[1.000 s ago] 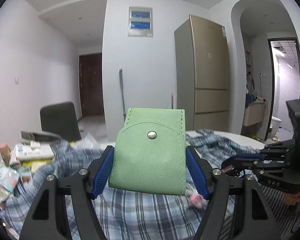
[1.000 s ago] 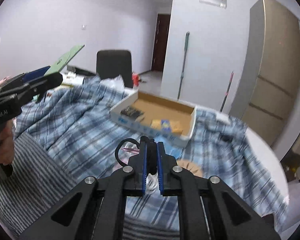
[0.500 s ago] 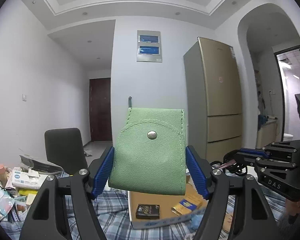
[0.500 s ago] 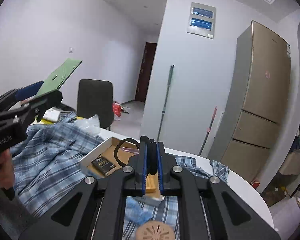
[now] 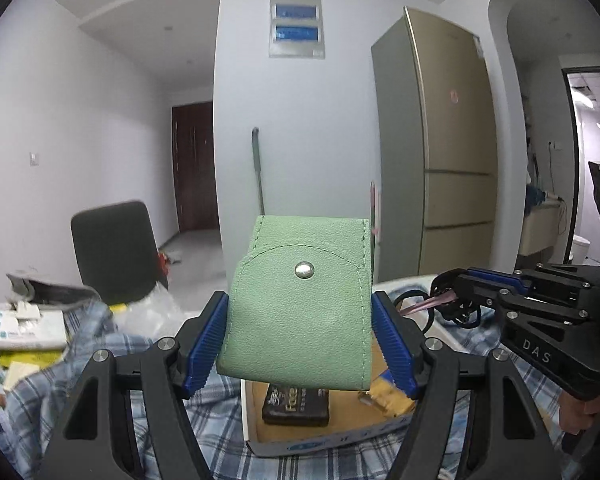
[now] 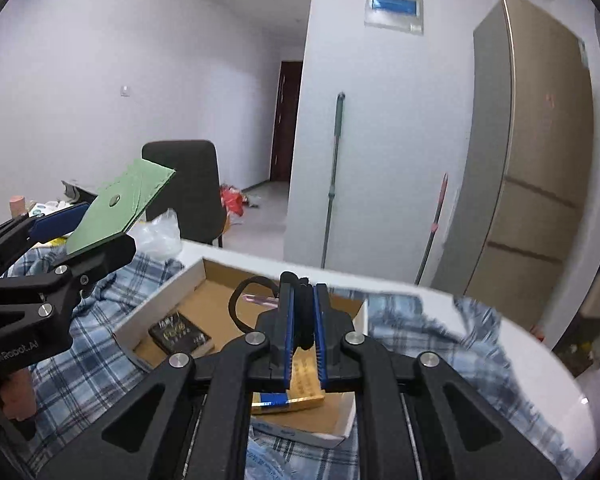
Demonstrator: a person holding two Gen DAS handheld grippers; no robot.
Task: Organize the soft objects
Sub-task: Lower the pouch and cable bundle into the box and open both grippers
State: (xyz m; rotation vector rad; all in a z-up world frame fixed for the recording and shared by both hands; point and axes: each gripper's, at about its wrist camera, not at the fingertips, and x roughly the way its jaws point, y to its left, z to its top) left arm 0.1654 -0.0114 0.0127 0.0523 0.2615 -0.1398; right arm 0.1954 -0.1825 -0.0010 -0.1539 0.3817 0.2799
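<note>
Pouch and hair ties now lowered over the cardboard box, both carried clear of the table.

Tilted down since half a second ago, when mostly wall and ceiling filled both views; now looking into the shallow cardboard box (image 6: 204,280), so probably ready to drop things in. Left gripper (image 5: 300,344) fingers clamped on the flanks of a green pouch (image 5: 300,312): soft pebbled leather-like skin, curved stitched flap, metal snap. Right gripper (image 6: 303,320) fingers pinched nearly shut on a bundle of black hair ties (image 6: 302,304), one thin elastic loop drooping leftward. Below, a dark flat packet (image 6: 180,334), rigid-looking, on plain brown card; rumpled blue plaid cloth (image 6: 100,360) around the box.
</note>
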